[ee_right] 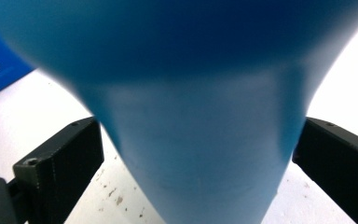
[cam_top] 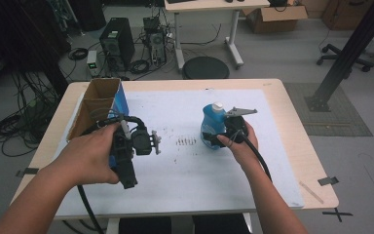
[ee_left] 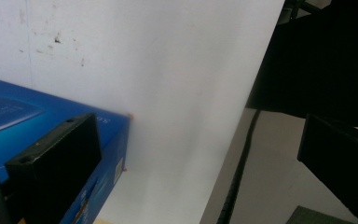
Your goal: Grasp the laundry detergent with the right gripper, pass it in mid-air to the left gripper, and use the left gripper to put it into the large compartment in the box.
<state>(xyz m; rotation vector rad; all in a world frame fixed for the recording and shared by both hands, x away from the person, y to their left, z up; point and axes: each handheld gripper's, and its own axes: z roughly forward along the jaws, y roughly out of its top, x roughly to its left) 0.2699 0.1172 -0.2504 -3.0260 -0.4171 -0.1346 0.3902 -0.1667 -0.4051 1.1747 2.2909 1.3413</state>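
A white sheet (cam_top: 185, 161) covers most of the pale wooden tabletop (cam_top: 292, 146), leaving bare wood along the right and far edges, and the middle of the sheet lies open between the two hands apart from a small cluster of dark specks (cam_top: 186, 142). At the left edge sits an open cardboard box (cam_top: 95, 105) with brown flaps and a glossy blue printed side; in the left gripper view its blue corner (ee_left: 51, 121) lies beside the sheet's edge, past which the floor drops away. The left tool (cam_top: 148, 142), held in the left hand (cam_top: 92, 156) just right of the box and above the sheet, has its black ribbed jaws spread wide with nothing between them. The blue bottle (cam_top: 212, 124), smooth translucent plastic with a white cap and a body that narrows at a waist, stands upright on the sheet right of centre, well apart from the box. The right tool (cam_top: 222, 138), in the right hand (cam_top: 241, 146), reaches it from the near side; in the right gripper view the bottle (ee_right: 191, 116) stands between the two black jaws, which flank its narrowed part closely, though whether they press on it cannot be told.
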